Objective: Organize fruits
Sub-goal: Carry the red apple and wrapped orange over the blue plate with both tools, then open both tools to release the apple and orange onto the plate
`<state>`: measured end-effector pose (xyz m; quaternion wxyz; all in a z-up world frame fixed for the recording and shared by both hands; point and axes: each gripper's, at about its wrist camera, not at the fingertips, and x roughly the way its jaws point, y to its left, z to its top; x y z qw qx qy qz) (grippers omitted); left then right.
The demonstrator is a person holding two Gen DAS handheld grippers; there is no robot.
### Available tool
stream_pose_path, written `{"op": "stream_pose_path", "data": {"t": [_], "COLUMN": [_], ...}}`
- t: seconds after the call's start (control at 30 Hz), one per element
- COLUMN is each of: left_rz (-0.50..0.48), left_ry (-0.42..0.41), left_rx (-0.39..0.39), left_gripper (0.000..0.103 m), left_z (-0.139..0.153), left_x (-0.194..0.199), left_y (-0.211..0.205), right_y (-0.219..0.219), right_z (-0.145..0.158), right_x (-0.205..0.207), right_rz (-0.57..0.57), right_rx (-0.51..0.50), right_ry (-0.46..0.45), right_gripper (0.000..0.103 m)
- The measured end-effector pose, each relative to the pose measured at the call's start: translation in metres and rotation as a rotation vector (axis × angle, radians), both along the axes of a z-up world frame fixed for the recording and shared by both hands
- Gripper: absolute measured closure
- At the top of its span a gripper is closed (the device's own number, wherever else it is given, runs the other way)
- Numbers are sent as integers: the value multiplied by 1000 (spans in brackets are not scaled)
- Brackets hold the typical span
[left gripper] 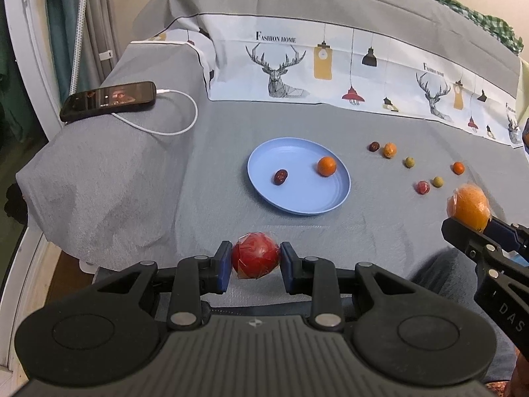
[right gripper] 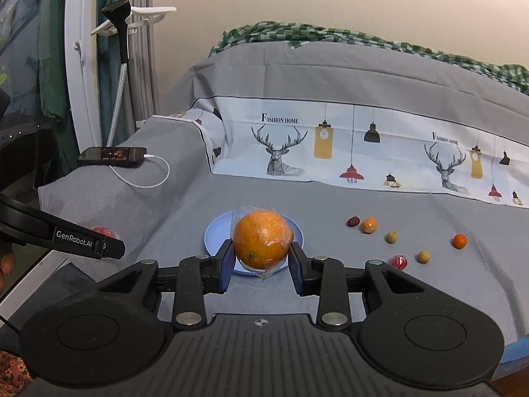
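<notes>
Both-handed, I grip: left claw clamps a wrapped apple; right claw clamps a wrapped orange; plate at 12 o'clock.

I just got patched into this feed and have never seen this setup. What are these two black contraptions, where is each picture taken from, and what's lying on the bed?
No robot here: a person holds two hand grippers, each with a fisheye camera looking along its fingers. The left gripper is shut on a wrapped red fruit. The right gripper is shut on a wrapped orange. On the grey bedsheet sits a blue plate holding a small orange and a dark red fruit. Six small fruits lie loose to its right. A charging phone rests at left.
</notes>
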<state>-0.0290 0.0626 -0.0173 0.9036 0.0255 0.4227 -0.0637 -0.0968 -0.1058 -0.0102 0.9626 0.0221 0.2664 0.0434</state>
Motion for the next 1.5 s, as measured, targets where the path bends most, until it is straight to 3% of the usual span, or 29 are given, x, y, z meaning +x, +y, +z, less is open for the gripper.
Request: {"op": "stream_pose_path", "data": {"t": [0.63, 1.07, 1.33, 1.5], "left_rz": [-45, -73, -131, -139], "left_ry": [108, 148, 197, 235], "left_rx": [5, 49, 64, 131], "left_gripper": [69, 69, 69, 69], "left_z": [-31, -62, -105, -139], "left_x": [49, 152, 213, 242], "left_y": [-8, -41, -64, -76], "right_y": [-4, 2, 3, 3], "right_z": [-27, -78, -116, -142], "right_x": [43, 124, 186, 216], "right_rz": [-7, -14, 1, 22], "right_rx": [-8, -21, -8, -14], "right_ry": [120, 237, 293, 335], "right_gripper": [67, 67, 67, 67]}}
